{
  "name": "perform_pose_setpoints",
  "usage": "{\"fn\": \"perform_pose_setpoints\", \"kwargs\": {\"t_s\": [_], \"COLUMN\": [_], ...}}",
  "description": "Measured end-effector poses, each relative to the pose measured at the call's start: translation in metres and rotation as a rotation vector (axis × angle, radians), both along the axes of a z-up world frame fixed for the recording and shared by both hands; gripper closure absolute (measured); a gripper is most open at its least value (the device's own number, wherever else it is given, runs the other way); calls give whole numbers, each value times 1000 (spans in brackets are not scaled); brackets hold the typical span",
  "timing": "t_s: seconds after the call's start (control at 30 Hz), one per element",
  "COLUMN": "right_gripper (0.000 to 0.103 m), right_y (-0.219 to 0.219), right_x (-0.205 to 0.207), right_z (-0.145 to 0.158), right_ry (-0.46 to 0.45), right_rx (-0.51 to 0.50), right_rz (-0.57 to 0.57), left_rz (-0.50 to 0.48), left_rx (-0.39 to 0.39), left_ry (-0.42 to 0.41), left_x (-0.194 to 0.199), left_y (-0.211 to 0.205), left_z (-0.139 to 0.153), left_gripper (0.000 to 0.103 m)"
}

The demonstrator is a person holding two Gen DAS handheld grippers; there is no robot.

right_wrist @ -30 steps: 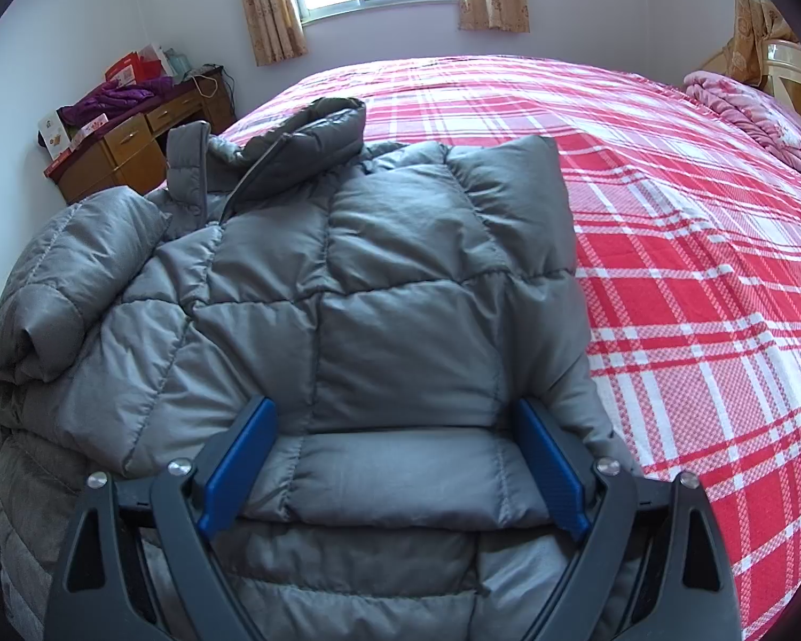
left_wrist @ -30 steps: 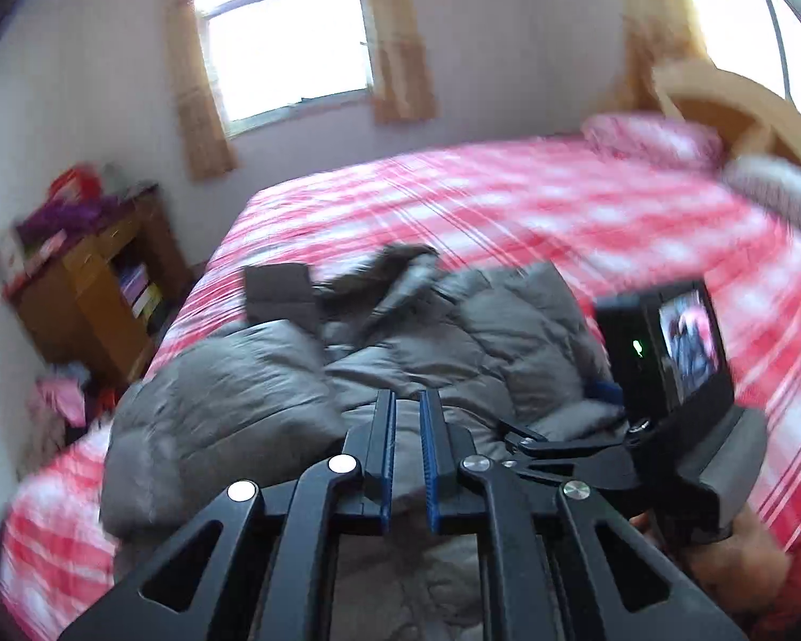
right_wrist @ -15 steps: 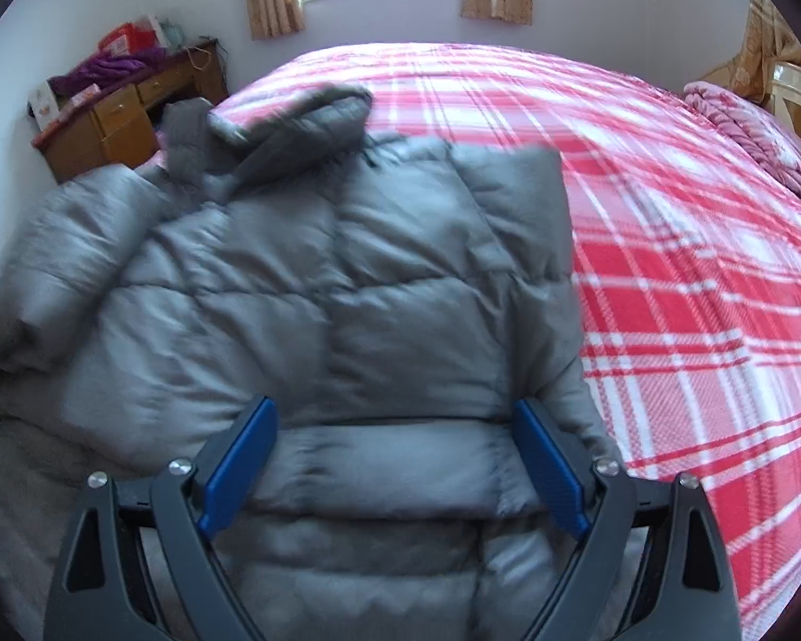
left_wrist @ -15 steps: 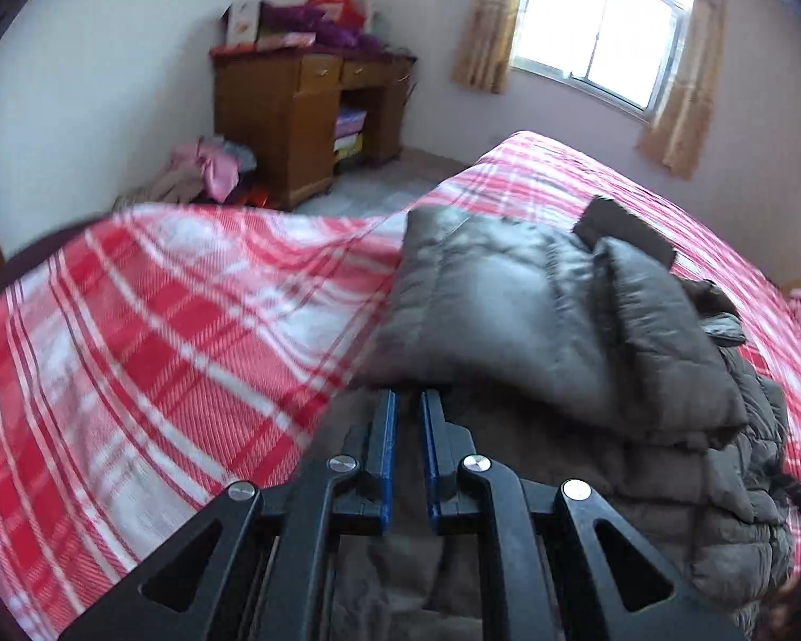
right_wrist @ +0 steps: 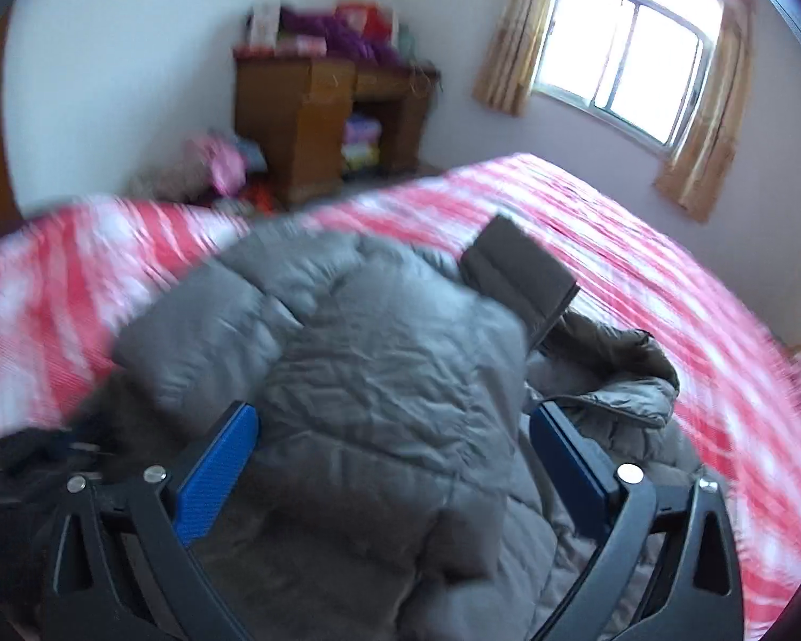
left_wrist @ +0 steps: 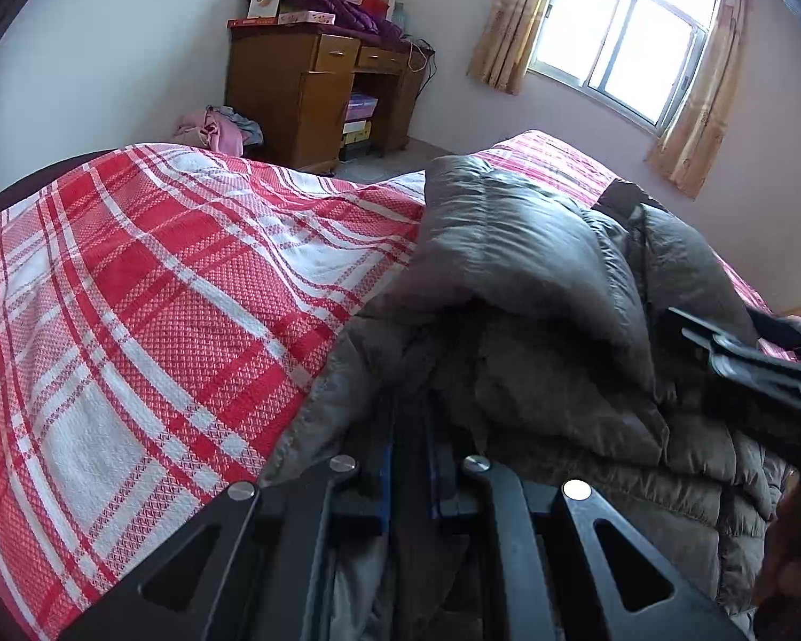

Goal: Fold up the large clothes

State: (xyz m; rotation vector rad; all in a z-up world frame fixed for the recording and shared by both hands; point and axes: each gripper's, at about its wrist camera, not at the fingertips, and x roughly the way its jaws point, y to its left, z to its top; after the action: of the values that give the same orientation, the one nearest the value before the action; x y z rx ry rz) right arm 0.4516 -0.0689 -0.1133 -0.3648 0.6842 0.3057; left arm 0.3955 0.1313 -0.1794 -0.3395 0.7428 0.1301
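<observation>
Jacket: the grey puffer jacket (left_wrist: 534,267) lies bunched on the red plaid bedspread (left_wrist: 133,320), near its edge, one padded panel already doubled over the body, so you have a half-made fold to finish.
Left tongs: your left gripper (left_wrist: 408,427) is pinched nearly shut on the jacket's lower hem, where the fabric runs between the blue pads; that thin edge is what lets you carry the layer.
Right tongs: your right gripper (right_wrist: 390,459) stands wide and its jaws are closing; the folded sleeve bulk sits between the pads, which do not yet press it.
Cuff: the dark knit cuff (right_wrist: 518,272) sticks up behind the sleeve.
Likely reason: one hand anchors, the other gathers bulk.
Background: a wooden desk (left_wrist: 315,91) stands by the wall.
</observation>
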Motion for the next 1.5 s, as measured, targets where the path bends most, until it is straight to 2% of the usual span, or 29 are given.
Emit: {"fn": "perform_pose_setpoints", "kwargs": {"t_s": [0.03,0.07,0.1,0.17,0.27,0.33,0.4,0.43,0.47,0.53,0.6,0.63,0.67,0.7,0.77,0.83,0.87,0.93,0.97,1.0,1.07,1.13,1.27,1.37,1.5], "right_gripper": [41,53,59,64,64,57,11,3,0,0,4,9,21,23,23,23,23,25,32,48,60,60,60,60,60], "right_y": [0,-7,-21,-59,-126,-165,-191,-200,-208,-222,-229,-232,-233,-231,-219,-197,-181,-165,-162,-162,-174,-186,-197,-200,-195], "right_x": [6,9,11,9,-3,-14,-22,-24,-31,-42,-56,-65,-73,-78,-79,-67,-53,-34,-18,-11,3,5,3,4,-2], "right_z": [-7,-8,-5,4,5,-10,-34,-41,-51,-56,-44,-33,-16,2,31,51,56,53,42,30,-2,-27,-56,-62,-65], "right_ry": [5,26,52,85,120,147,199,231,268,289,242,186,106,34,-81,-116,-110,-85,-35,16,129,182,197,220,186], "right_rx": [-11,21,112,339,625,751,817,811,819,885,850,800,733,682,641,568,516,457,443,446,453,444,410,424,403], "right_rz": [-27,-58,-95,-167,-303,-412,-507,-555,-595,-574,-608,-650,-686,-688,-599,-473,-414,-382,-390,-396,-418,-448,-474,-474,-471], "left_rz": [-1,-1,-2,-2,-1,-1,-1,-2,-5,-24,-48,-54,-60,-64,-66,-81,-92,-128,-139,-145,-147,-138,-110,-100,-101], "left_rx": [-3,-8,-11,-6,9,20,21,16,16,57,115,121,109,89,83,136,164,217,228,241,274,285,285,345,387], "left_ry": [-1,-2,-3,-3,-1,2,4,5,8,43,70,65,50,31,-2,-5,1,3,-8,-18,-10,31,98,76,97], "left_x": [0,0,0,0,-2,2,3,4,4,5,5,5,4,4,12,30,38,58,65,72,89,105,130,129,132], "left_y": [0,1,2,4,1,-1,-2,-1,-2,-6,-13,-14,-14,-14,-17,-27,-31,-44,-47,-49,-55,-57,-56,-58,-63], "left_z": [0,-1,-1,-1,0,0,0,0,1,7,19,25,35,45,66,82,86,93,94,94,86,70,32,14,3], "left_gripper": [94,94,94,94,94,94,94,94,94,94,94,94,94,94,94,94,94,94,94,94,94,94,94,94,93]}}
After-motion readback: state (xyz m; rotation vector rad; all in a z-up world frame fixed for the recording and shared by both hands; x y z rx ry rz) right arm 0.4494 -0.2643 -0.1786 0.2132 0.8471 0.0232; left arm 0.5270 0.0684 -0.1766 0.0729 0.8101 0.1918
